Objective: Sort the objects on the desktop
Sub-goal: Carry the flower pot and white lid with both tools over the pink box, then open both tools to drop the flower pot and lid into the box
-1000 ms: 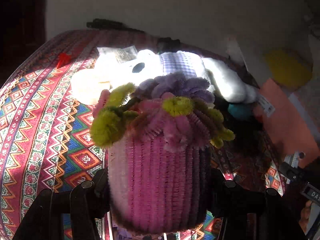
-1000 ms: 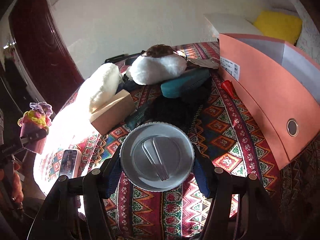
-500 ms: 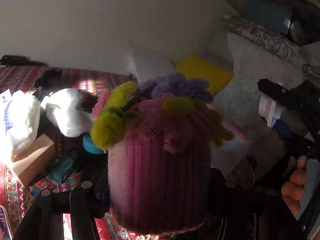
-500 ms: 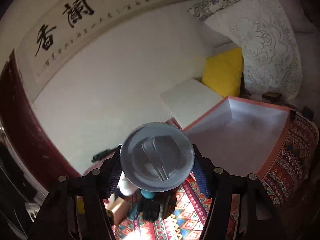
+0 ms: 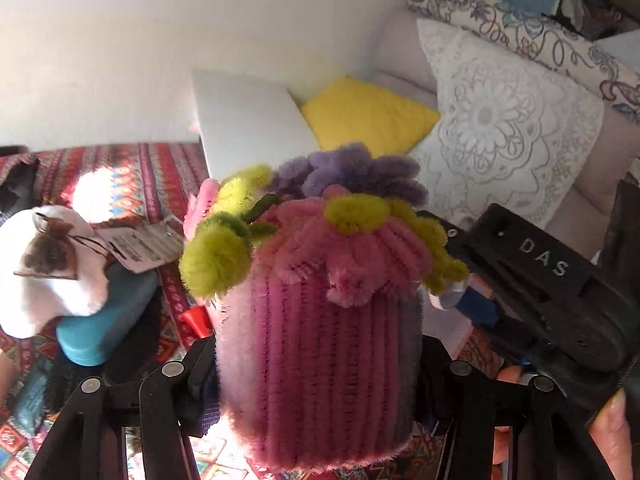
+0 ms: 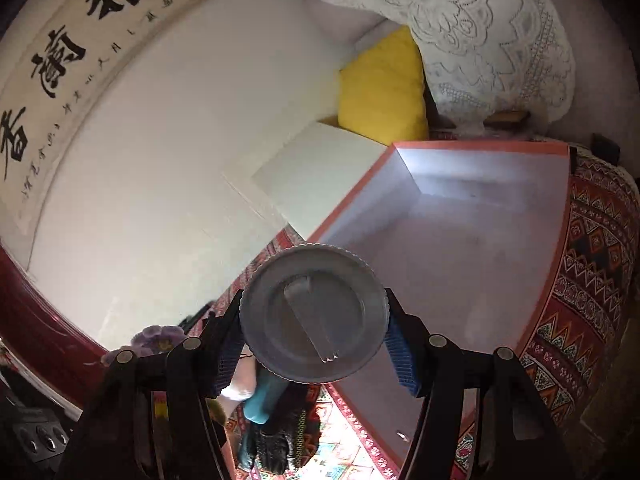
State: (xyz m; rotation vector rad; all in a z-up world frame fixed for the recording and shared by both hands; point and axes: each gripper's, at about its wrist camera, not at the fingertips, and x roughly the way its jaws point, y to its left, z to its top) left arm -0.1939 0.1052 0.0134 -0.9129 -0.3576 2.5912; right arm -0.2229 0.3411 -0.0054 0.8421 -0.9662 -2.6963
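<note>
Currently the left tool (image 5: 316, 364) is clamped on a pink pipe-cleaner flower pot (image 5: 320, 344), held upright in the air, its pink, green and purple blooms on top; behind it lie a white plush toy (image 5: 52, 276) and a teal case (image 5: 104, 320) on the patterned cloth of the bench (image 5: 132, 172). The right tool (image 6: 314, 344) grips a round grey lidded container (image 6: 314, 314) by its ribbed rim, raised beside the open orange box (image 6: 480, 240), near its left wall.
</note>
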